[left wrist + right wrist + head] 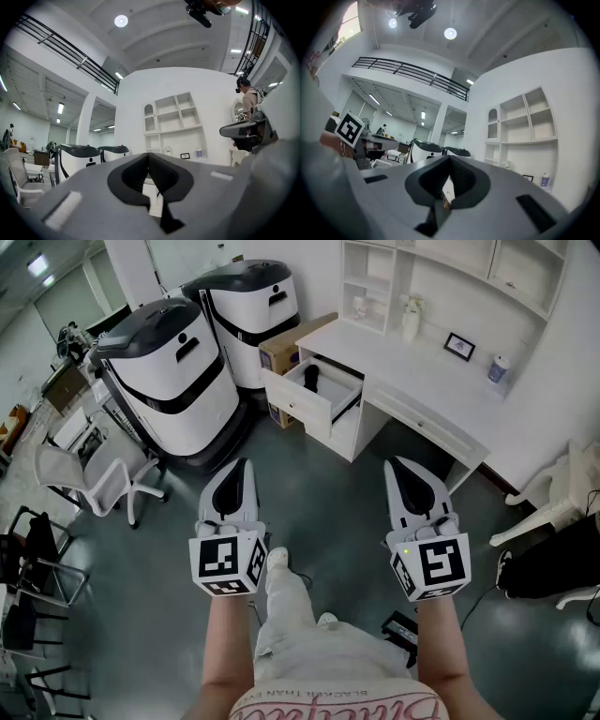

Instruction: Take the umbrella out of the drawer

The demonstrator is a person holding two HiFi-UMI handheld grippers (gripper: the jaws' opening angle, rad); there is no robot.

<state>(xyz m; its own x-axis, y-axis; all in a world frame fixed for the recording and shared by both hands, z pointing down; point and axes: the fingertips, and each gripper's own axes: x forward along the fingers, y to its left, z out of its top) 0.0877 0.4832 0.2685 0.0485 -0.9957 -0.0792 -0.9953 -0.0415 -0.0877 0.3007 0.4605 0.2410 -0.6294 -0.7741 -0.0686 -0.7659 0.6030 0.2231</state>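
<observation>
The white desk's drawer (302, 401) stands pulled open at the far middle of the head view. A dark umbrella (312, 378) lies inside it, only partly visible. Both grippers are held level well short of the desk and point toward it. My left gripper (241, 468) is shut with nothing between its jaws, and its tips meet in the left gripper view (149, 157). The right gripper (401, 468) is likewise shut and empty, as the right gripper view (449, 160) shows. Neither gripper touches the drawer or the umbrella.
Two large white-and-black machines (173, 381) stand left of the drawer, with a cardboard box (286, 351) behind it. White chairs (98, 479) are at the left. On the desk top (412, 371) stand a vase, a picture frame (459, 346) and a bottle (498, 369). A dark seat (553, 563) is at the right.
</observation>
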